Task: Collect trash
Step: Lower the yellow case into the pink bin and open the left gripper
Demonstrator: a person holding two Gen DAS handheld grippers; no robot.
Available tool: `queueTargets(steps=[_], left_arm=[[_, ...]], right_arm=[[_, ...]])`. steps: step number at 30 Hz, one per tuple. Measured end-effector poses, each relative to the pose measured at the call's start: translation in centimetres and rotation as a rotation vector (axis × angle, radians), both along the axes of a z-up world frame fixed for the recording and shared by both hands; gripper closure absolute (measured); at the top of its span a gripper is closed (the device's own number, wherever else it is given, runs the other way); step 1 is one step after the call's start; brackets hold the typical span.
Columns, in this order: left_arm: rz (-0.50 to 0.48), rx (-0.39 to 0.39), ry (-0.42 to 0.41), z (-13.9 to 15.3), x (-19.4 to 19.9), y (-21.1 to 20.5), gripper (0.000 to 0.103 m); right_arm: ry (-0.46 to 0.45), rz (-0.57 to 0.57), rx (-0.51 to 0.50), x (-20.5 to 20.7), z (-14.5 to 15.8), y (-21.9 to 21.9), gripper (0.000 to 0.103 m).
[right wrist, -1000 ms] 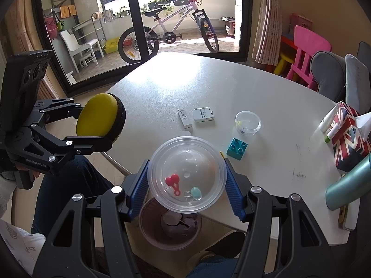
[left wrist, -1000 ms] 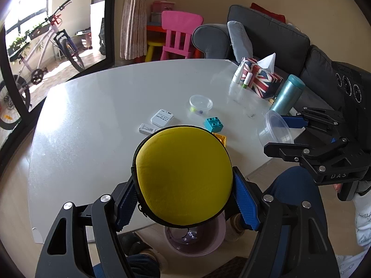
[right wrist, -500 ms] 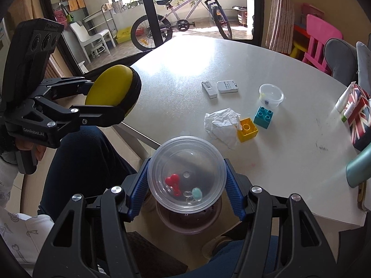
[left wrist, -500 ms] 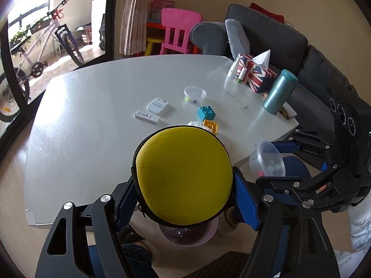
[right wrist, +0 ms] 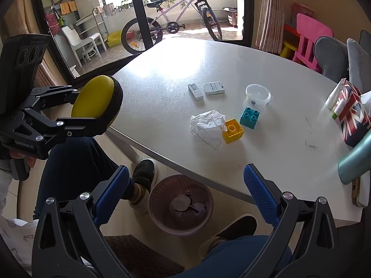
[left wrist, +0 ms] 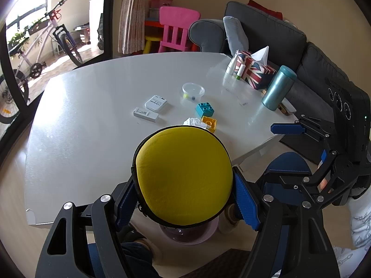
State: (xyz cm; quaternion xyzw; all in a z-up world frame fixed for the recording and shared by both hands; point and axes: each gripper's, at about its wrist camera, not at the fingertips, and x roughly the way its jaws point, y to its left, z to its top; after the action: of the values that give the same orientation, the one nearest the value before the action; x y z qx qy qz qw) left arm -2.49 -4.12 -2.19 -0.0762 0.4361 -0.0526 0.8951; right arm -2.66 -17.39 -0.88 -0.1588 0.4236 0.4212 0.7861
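My left gripper (left wrist: 183, 199) is shut on a round yellow zip case (left wrist: 184, 176) and holds it over the pink waste bin (left wrist: 185, 234) off the table's near edge. The case also shows in the right wrist view (right wrist: 97, 99). My right gripper (right wrist: 185, 190) is open and empty above the pink waste bin (right wrist: 162, 199), which holds a clear plastic container (right wrist: 183, 206). A crumpled white tissue (right wrist: 208, 127) lies on the white table (right wrist: 162, 88) beside a yellow block (right wrist: 232, 131). The tissue (left wrist: 193, 122) is mostly hidden behind the case in the left wrist view.
On the table are a blue block (right wrist: 250, 117), a small clear lidded tub (right wrist: 257, 94), two white boxes (right wrist: 205, 90), a Union Jack tissue box (right wrist: 352, 115) and a teal tumbler (right wrist: 357, 159). My legs and shoes are beside the bin. A sofa (left wrist: 266, 37) is behind.
My right gripper opened and let go of the clear plastic container, which now lies in the bin. The left gripper stays shut on the yellow case.
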Motion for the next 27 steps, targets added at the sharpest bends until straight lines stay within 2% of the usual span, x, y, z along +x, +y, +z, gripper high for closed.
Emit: queueTargets(steps=[27], left_arm=[[-0.082,-0.005,0.072,-2.5,-0.5,-2.2,0.031]], right_arm=[[-0.001,-0.097,0.031,1.7,0.6,-2.7,0.005]])
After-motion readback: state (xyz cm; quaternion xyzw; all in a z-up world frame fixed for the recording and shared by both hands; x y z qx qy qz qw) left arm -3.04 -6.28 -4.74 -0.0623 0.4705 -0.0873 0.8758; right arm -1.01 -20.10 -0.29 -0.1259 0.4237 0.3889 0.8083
